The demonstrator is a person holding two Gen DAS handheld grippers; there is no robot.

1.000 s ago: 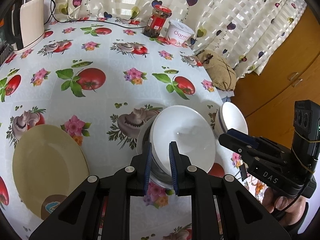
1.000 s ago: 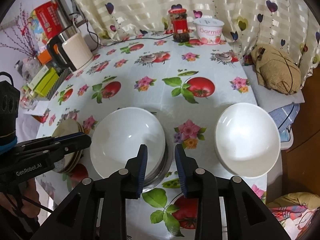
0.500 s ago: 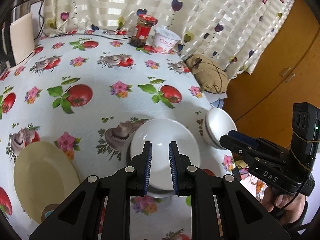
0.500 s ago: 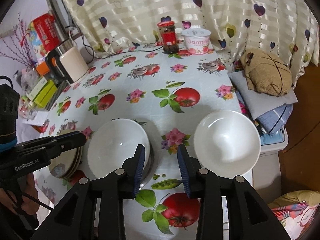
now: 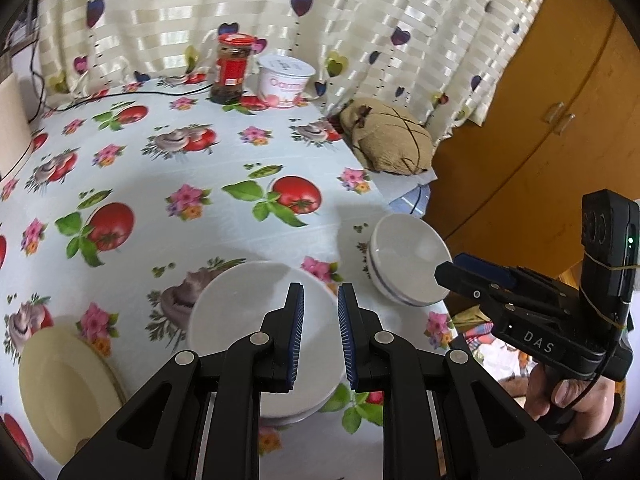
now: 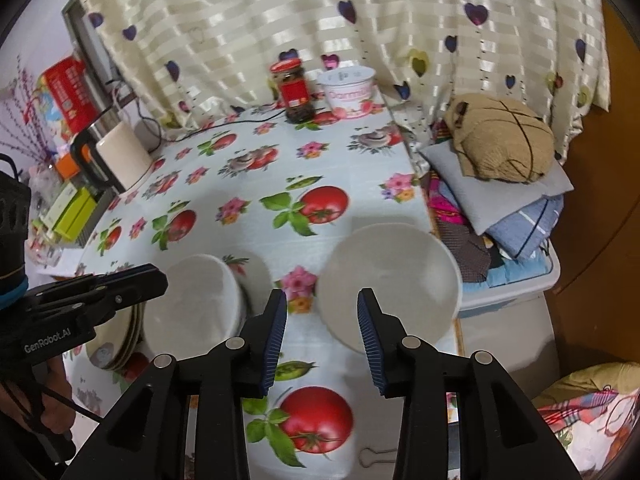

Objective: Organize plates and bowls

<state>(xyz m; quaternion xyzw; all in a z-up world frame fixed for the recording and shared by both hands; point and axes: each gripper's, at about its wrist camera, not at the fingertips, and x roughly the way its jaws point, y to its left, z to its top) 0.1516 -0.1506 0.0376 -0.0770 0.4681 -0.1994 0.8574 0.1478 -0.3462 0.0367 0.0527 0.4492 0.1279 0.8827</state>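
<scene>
A white bowl (image 5: 256, 320) rests on a stack at the table's near middle; it also shows in the right wrist view (image 6: 196, 304). A second white bowl (image 5: 408, 264) with a blue-lined rim stands at the right table edge, seen larger in the right wrist view (image 6: 390, 276). A stack of cream plates (image 5: 64, 384) lies at the near left (image 6: 120, 344). My left gripper (image 5: 320, 308) hovers above the stacked bowl with a narrow gap, holding nothing. My right gripper (image 6: 322, 316) is open and empty, between the two bowls.
The table (image 5: 160, 184) has a tomato-print cloth. A red-lidded jar (image 5: 232, 68) and a yogurt tub (image 5: 284, 80) stand at the back by the curtain. A kettle (image 6: 120, 152) and boxes sit at the left. A tan bag (image 6: 500, 140) on folded cloths lies off the right edge.
My left gripper has let go of the white bowl and lifted back from it. My right gripper has opened wider and pulled back. Both bowls look smaller now.
</scene>
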